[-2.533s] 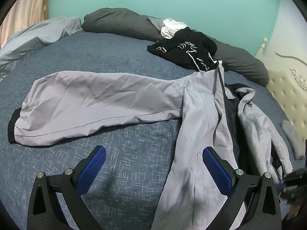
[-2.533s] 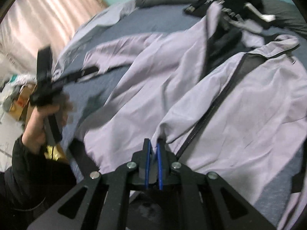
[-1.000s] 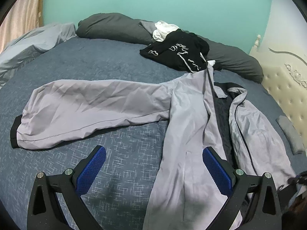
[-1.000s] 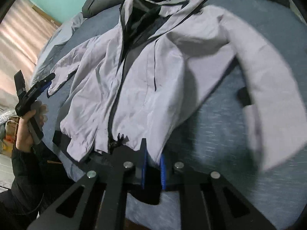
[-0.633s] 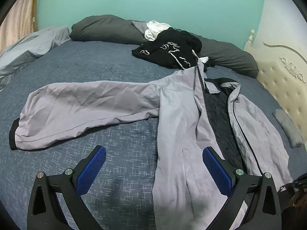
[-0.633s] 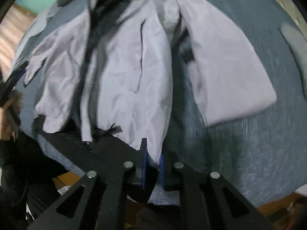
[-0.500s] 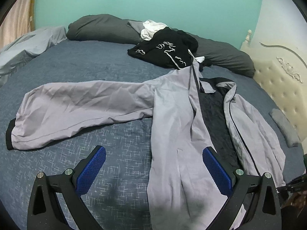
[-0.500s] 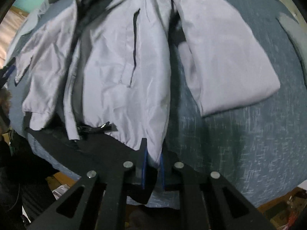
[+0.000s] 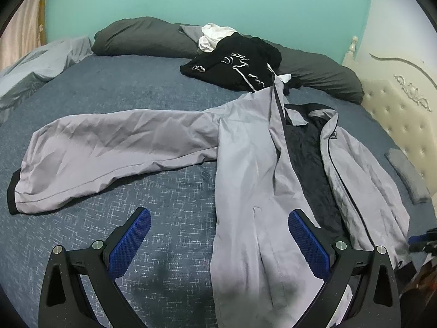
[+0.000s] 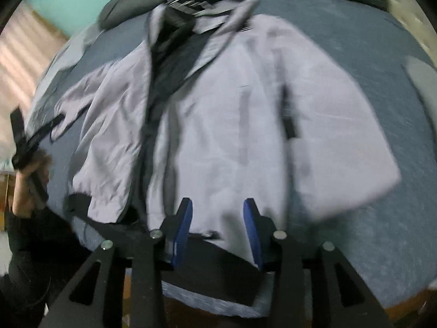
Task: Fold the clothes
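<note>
A light grey jacket (image 9: 245, 164) with dark lining lies face up and unzipped on the blue bed (image 9: 109, 95). One sleeve stretches out to the left, as the left wrist view shows it. My left gripper (image 9: 218, 216) hangs open over the jacket's left front panel, touching nothing. In the blurred right wrist view the jacket (image 10: 232, 123) is spread flat, its other sleeve folded beside the body. My right gripper (image 10: 217, 203) is at the bottom hem. Its jaws are opening, with the hem cloth between the blue pads but free of them.
A black garment (image 9: 235, 63) and white cloth are piled on dark grey pillows (image 9: 144, 38) at the far side. A cream tufted headboard (image 9: 404, 114) and a small grey cloth (image 9: 407, 175) are at the right. The bed's near edge runs under the right gripper.
The right gripper, shut on the jacket's hem before, has parted its jaws and let the cloth go. The right front panel now lies flat. The left gripper has barely moved.
</note>
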`<state>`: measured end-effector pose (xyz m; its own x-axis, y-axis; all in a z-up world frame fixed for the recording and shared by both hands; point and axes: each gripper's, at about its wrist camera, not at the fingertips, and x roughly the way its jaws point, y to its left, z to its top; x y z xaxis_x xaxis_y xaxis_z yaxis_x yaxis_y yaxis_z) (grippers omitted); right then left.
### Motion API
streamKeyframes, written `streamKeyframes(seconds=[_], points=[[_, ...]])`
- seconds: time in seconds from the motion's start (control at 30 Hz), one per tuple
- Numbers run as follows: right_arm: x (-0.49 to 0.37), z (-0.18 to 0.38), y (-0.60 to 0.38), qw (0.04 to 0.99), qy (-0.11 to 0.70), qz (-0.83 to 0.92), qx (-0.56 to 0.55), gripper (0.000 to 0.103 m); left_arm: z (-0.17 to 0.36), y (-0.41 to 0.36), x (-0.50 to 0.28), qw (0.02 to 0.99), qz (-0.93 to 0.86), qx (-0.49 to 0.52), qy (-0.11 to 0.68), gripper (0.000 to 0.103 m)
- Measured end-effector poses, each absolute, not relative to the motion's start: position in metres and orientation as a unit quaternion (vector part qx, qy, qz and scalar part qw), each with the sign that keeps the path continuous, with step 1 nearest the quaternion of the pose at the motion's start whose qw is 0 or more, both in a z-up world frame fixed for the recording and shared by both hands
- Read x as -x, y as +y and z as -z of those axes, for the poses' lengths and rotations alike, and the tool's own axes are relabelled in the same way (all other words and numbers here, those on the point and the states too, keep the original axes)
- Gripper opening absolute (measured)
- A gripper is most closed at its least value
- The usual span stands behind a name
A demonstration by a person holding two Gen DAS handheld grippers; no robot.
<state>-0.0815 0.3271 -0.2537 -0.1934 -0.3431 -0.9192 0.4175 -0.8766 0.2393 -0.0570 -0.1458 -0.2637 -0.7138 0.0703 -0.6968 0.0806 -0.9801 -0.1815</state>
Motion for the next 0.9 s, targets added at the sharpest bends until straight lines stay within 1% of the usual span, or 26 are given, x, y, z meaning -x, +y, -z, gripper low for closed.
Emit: streamKeyframes(seconds=[0.07,0.23,0.37,0.43,0.47,0.53,0.63,0.9], points=[[0.082,0.269,0.307,0.265,0.055,0.758,-0.594,0.039,0.264,-0.146,0.057,0.003,0.921,-0.378,0.098,0.103],[0.089,0.298,0.269,0.285,0.061,0.739,-0.608,0.039,0.263,-0.149,0.056,0.006,0.922,-0.375,0.093,0.103],[0.089,0.305,0.256,0.304,0.057,0.729,-0.61,0.038,0.264,-0.15,0.057,0.007,0.922,-0.375,0.092,0.103],[0.089,0.304,0.251,0.316,0.055,0.728,-0.606,0.019,0.264,-0.15,0.057,0.007,0.922,-0.375,0.093,0.103],[0.088,0.303,0.247,0.322,0.055,0.727,-0.604,0.016,0.264,-0.15,0.057,0.007,0.922,-0.375,0.093,0.103],[0.088,0.301,0.239,0.333,0.056,0.726,-0.6,0.006,0.265,-0.151,0.057,0.008,0.922,-0.375,0.093,0.103],[0.086,0.3,0.224,0.352,0.049,0.722,-0.594,0.004,0.265,-0.152,0.057,0.008,0.922,-0.375,0.093,0.103],[0.082,0.316,0.175,0.365,0.064,0.711,-0.597,0.003,0.266,-0.153,0.058,0.009,0.922,-0.376,0.093,0.103]])
